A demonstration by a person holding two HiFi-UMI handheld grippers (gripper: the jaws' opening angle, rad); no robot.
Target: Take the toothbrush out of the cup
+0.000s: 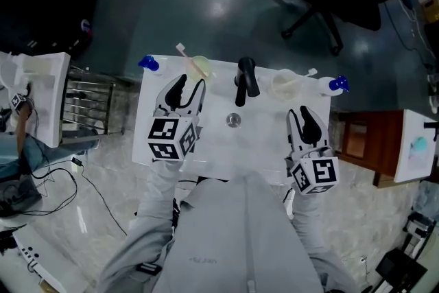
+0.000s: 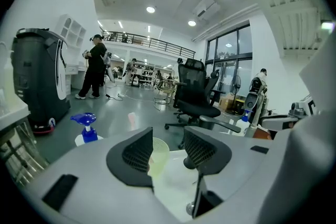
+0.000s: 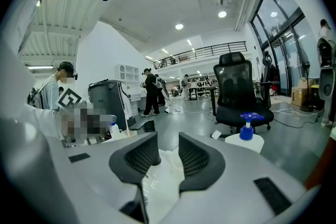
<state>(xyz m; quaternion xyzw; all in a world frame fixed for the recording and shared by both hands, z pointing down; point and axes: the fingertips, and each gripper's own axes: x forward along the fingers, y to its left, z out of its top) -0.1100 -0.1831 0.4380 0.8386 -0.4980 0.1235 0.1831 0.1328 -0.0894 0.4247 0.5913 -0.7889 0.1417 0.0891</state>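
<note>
Support: white washbasin [image 1: 230, 141], black tap [image 1: 245, 79] at its back.
Back rim: yellowish cup [image 1: 201, 67], clear cup [image 1: 284, 84].
Corners: left pump bottle [image 1: 148, 64], right pump bottle [image 1: 336, 84].

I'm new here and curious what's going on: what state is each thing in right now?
left gripper: open, holding nothing
right gripper: open, holding nothing
toothbrush: leaning in the green cup
green cup: upright at the back of the sink
clear cup: upright, second toothbrush inside

Open-plan office lab: swivel chair [image 2: 197, 93], mezzanine [image 2: 152, 41].
</note>
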